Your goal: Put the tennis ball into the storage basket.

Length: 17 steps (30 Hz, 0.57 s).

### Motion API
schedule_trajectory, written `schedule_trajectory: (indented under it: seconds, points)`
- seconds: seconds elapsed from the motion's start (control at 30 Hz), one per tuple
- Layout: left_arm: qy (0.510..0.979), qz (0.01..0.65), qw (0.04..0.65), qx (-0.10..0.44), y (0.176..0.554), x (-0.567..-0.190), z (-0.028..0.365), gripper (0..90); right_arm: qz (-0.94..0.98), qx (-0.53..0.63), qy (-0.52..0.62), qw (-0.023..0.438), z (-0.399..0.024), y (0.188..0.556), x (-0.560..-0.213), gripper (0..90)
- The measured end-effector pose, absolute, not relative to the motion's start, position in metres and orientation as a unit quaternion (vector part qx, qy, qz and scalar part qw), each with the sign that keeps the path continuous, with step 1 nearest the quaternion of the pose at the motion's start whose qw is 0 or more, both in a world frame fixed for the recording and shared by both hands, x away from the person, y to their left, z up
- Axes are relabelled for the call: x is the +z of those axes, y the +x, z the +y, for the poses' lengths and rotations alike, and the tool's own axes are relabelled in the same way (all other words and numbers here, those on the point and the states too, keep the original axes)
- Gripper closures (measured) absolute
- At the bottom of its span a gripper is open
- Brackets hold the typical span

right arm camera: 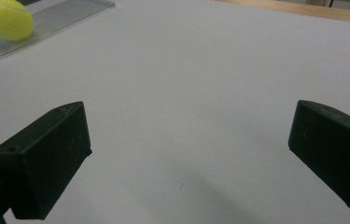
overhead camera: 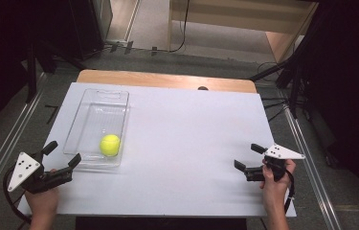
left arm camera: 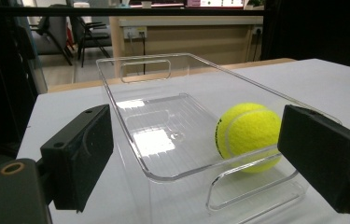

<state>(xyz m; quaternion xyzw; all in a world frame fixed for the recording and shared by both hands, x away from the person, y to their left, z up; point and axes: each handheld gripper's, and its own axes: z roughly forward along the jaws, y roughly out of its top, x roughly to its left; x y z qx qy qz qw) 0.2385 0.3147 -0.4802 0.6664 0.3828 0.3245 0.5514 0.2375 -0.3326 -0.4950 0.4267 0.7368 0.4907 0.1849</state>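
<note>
While the left gripper (overhead camera: 62, 154) sits at the near left corner of the white table (overhead camera: 191, 143), we see its two black jaws spread wide apart, with nothing between them. They stand just beside the near end of the clear plastic bin (overhead camera: 84, 117), which lies along the left edge of the table, its long side running from near to far. From the left gripper view, the jaws seem to bracket the bin's near wall and its handle cutout, though we cannot tell whether either jaw touches the plastic.

We find the yellow tennis ball (overhead camera: 110, 144) resting on the floor of the bin, in its near right corner, close to the near wall. In the left gripper view the ball (left arm camera: 247, 135) lies just behind that wall, toward the jaw at the right of the view.

Near the right edge of the table we see the right gripper (overhead camera: 247, 156), held low over the bare top, well apart from the bin. Its jaws also stand wide apart and hold nothing. In the right gripper view, the ball (right arm camera: 8, 18) and an end of the bin (right arm camera: 60, 14) appear far off at the upper left.
</note>
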Motion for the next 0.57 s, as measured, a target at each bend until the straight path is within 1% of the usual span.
schedule_trajectory:
  seconds: [0.43, 0.57]
  points:
    - [0.665, 0.384, 0.552, 0.325, 0.239, -0.48, 0.315, 11.0, 0.707, 0.518, 0.431, 0.215, -0.348, 0.224, -0.498, 0.0]
    - [0.665, 0.385, 0.552, 0.325, 0.239, -0.48, 0.315, 11.1, 0.703, 0.524, 0.43, 0.217, -0.35, 0.223, -0.499, 0.0]
